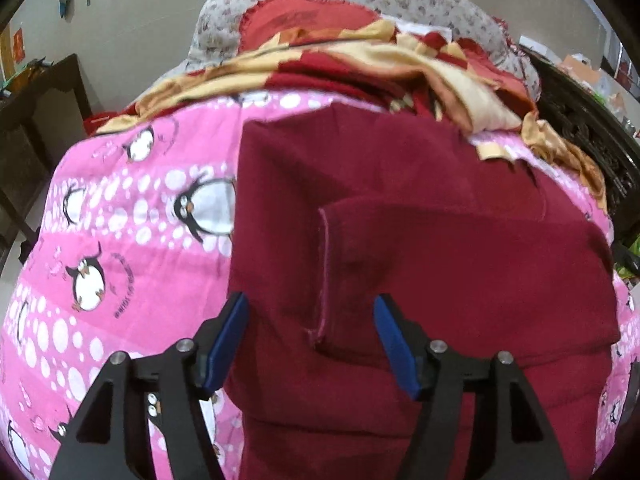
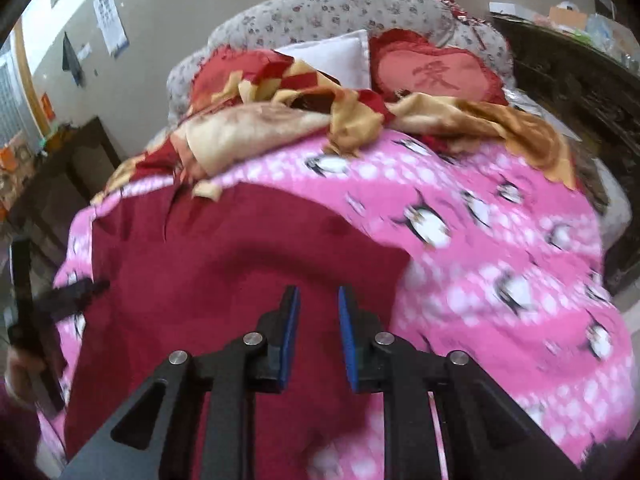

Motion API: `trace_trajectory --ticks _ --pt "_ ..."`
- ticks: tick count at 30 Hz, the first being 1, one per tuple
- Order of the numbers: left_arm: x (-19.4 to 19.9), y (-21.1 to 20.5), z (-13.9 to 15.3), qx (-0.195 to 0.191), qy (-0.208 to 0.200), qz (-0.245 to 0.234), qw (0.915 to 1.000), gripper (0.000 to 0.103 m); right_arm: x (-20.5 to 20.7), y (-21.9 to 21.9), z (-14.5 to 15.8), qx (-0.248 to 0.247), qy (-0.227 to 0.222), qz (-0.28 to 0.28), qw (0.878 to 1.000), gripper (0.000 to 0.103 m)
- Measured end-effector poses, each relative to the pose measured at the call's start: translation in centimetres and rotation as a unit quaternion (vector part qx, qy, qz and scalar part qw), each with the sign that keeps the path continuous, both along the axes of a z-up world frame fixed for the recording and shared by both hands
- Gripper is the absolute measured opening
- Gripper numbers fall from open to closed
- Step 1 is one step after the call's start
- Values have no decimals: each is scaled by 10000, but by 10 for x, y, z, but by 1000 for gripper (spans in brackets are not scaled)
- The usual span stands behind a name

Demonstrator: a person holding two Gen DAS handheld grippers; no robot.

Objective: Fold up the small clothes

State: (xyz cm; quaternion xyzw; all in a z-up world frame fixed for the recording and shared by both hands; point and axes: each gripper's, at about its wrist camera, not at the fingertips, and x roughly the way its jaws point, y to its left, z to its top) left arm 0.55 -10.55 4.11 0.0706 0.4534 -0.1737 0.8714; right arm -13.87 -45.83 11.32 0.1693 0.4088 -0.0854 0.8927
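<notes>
One dark red garment (image 1: 400, 208) lies spread on a pink penguin-print bedcover (image 1: 132, 240), and two grippers work over it. In the left wrist view a sleeve or flap of the garment is folded across its body, its hemmed edge running down the middle of the cloth to a corner just ahead of the left gripper (image 1: 312, 310). That gripper's jaws stand wide apart with nothing between them; the left blue pad sits at the garment's left border and the right pad is over the cloth.

In the right wrist view the right gripper (image 2: 319, 300) hovers over the same garment (image 2: 224, 264) with its two blue pads set a narrow gap apart, gripping nothing; the red cloth shows between them. The picture is blurred, so contact with the fabric cannot be judged. The left gripper (image 2: 86, 288) appears there as a dark shape at the garment's left edge.

The garment's right edge curves down just to the right of the right gripper, and beyond it a broad stretch of pink bedcover (image 2: 500, 260) lies bare. To the left of the garment a narrower strip of bedcover shows. Beyond the garment's far edge one rumpled red-and-gold blanket (image 1: 360, 68) crosses the bed, touching or overlapping the cloth's far right corner. Behind it are one heart-shaped red cushion (image 2: 436, 72), one white pillow (image 2: 336, 58) and a floral headboard (image 2: 340, 8). Dark furniture (image 2: 580, 92) stands on the bed's right side.
</notes>
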Motion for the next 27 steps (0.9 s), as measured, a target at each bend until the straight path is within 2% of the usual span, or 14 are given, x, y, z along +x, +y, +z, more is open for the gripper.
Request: trace_trajectory --ticks 3,6,9,11,12,16,17,20,23,27 --pt "-1 -2 -2 81 -42 -16 10000 70 33 -17 -24 -280 474 -451 9975 21" --pt "-1 -3 0 42 -13 -70 10000 71 31 -34 -26 72 500 -785 9956 21" --pt "-2 -4 -2 51 -51 -108 9999 73 7 -18 -5 45 300 -544 9981 21" --pt "-2 -5 -4 56 -83 -97 9999 74 -15 1 5 -228 185 -219 9993 22" --pt "-3 -5 -5 51 -99 -81 9999 75 -24 12 5 -400 183 -71 9990 26" --pt "-7 -8 -3 128 -191 -39 9997 75 -35 30 -37 -820 866 96 9928 28" --pt "-8 -7 -2 158 -197 -36 9997 75 -40 31 -37 -860 686 73 9939 28" --pt "-19 -5 9 136 -260 -84 9995 75 -44 30 -21 -756 686 -67 9948 29" --pt "-31 -1 19 95 -409 -103 9991 76 -55 33 -3 -738 339 -177 9965 30" --pt "-46 2 26 64 -452 -146 9989 76 -63 42 8 -718 212 -197 9970 31"
